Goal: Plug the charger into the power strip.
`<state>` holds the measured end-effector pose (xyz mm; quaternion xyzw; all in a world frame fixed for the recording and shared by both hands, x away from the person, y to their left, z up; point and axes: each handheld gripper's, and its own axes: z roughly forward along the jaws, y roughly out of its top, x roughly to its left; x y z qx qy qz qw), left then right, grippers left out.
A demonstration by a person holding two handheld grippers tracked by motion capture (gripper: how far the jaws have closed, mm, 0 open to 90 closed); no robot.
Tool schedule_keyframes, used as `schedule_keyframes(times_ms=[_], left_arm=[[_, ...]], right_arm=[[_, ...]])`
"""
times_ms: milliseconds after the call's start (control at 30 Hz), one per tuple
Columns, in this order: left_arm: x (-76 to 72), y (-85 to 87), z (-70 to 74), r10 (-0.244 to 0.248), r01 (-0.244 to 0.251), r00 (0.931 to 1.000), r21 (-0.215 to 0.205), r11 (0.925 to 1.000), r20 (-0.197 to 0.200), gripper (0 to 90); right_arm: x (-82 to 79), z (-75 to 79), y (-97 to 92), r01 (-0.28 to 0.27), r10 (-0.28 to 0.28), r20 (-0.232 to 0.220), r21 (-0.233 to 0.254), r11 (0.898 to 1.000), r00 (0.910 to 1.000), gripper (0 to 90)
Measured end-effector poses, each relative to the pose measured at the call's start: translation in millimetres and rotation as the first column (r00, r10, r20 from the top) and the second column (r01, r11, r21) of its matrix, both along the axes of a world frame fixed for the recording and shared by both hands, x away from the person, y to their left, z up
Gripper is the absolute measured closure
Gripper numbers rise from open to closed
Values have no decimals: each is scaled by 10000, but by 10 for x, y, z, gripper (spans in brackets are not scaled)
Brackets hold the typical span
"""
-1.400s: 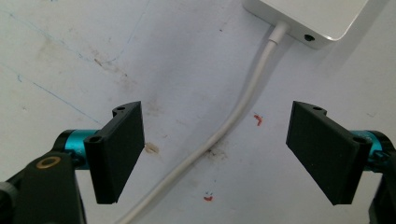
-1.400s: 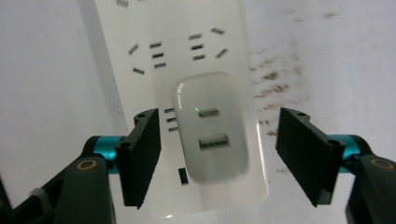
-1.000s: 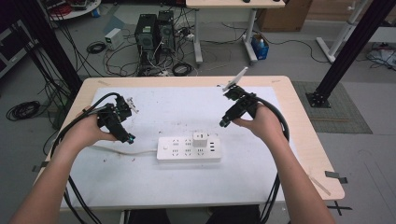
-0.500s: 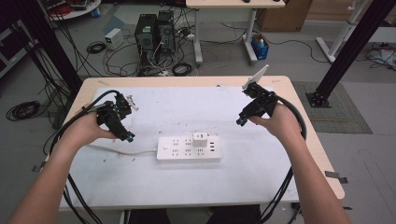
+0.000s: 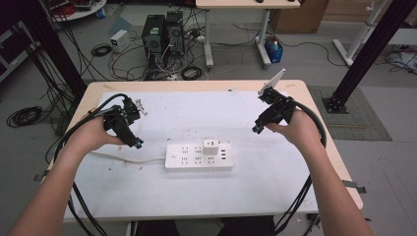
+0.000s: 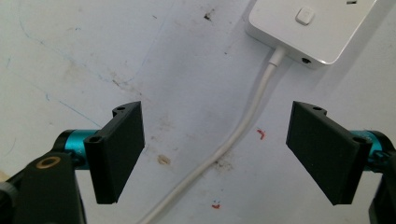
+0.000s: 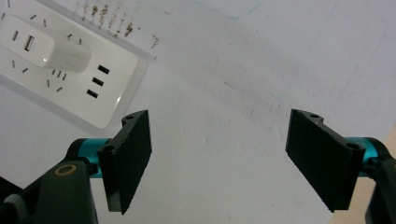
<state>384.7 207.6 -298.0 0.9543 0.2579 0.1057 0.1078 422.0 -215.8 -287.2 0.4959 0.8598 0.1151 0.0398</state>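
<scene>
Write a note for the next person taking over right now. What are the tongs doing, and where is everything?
Left tongs: open, holding nothing, above the power strip's white cable.
Right tongs: open, holding nothing, raised to the right of the strip.
Power strip: flat at the table's middle, with a white charger plugged into it.
Done: the charger looks seated.
Left: probably nothing on the strip; check the plug is fully in.

Right gripper (image 5: 256, 129) pulls back from the power strip (image 5: 198, 156) toward the table's right edge, jaws wide apart, adapter (image 5: 212, 146) left plugged in.
</scene>
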Motion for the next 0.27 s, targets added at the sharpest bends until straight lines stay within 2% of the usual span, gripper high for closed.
schedule_keyframes(times_ms=[267], left_arm=[[14,-14,-10,9,-9,10000,-11,10000,-38,194]], right_arm=[[-11,-38,-11,-65,65,-10,84,9999,10000,222]])
